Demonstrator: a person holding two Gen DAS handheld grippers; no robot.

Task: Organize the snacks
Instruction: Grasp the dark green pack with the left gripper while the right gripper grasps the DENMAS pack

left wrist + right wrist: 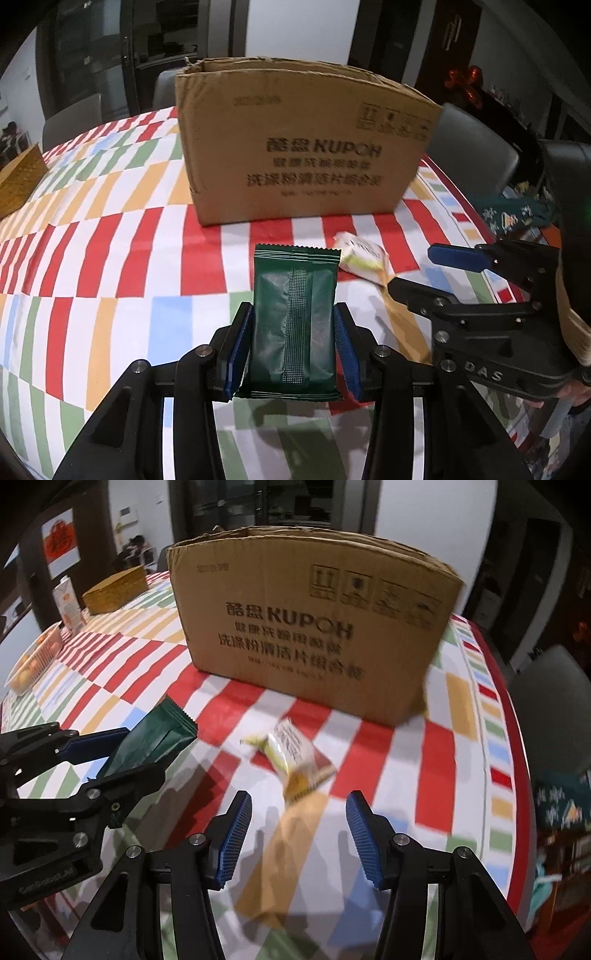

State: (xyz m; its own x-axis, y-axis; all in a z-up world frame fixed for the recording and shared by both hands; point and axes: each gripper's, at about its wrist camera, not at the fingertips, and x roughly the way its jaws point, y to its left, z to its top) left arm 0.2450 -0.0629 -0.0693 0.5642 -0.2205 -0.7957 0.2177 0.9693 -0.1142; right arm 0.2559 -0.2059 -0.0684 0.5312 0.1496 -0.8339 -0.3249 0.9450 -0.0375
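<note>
The left wrist view shows the left gripper clamped on a dark green foil snack packet raised above the striped tablecloth. Only the right wrist view shows the right gripper with its 2 fingers apart and empty, just short of a blurred yellow-and-white wrapped snack lying before the brown cardboard box, whose inside is hidden.

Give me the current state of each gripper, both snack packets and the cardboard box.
Left gripper: shut on the green packet.
Green packet: held upright off the tablecloth, sealed.
Right gripper: open, nothing between its pads.
Yellow-white packet: lying flat on the tablecloth, in front of the box, untouched.
Cardboard box: standing on the table, top open; contents not visible.
</note>
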